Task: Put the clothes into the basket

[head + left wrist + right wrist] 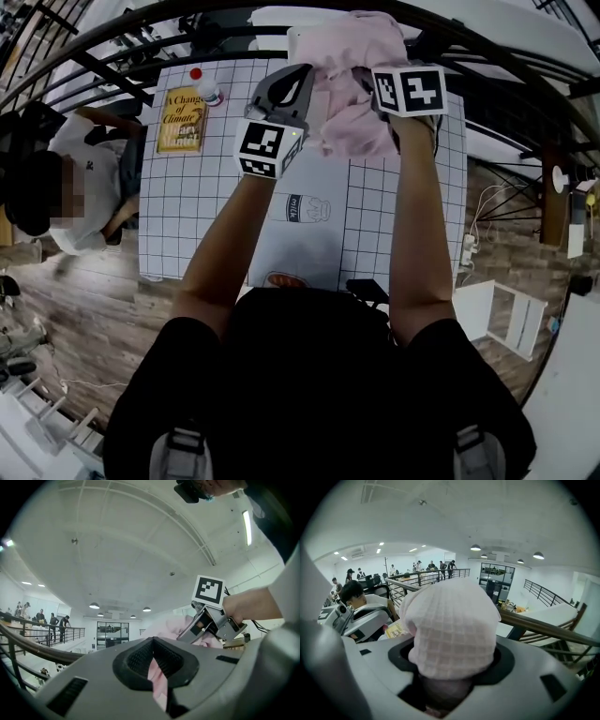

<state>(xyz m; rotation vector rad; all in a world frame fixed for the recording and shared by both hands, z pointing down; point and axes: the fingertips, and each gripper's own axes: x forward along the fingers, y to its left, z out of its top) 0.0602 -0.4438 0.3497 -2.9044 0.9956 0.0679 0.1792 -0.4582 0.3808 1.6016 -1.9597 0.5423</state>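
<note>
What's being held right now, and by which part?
The pink garment: left hand-held gripper on a thin fold, right hand-held gripper on a thick bunch.

Book (181, 119) on table (187, 211); cloth (352, 127) to its right.

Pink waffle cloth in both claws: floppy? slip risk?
Likely floppy: the pink cloth bunches and folds between left claw and right claw. Probably light, held up by two pinches. Waffle weave should resist slipping, though the left pinch is thin.
</note>
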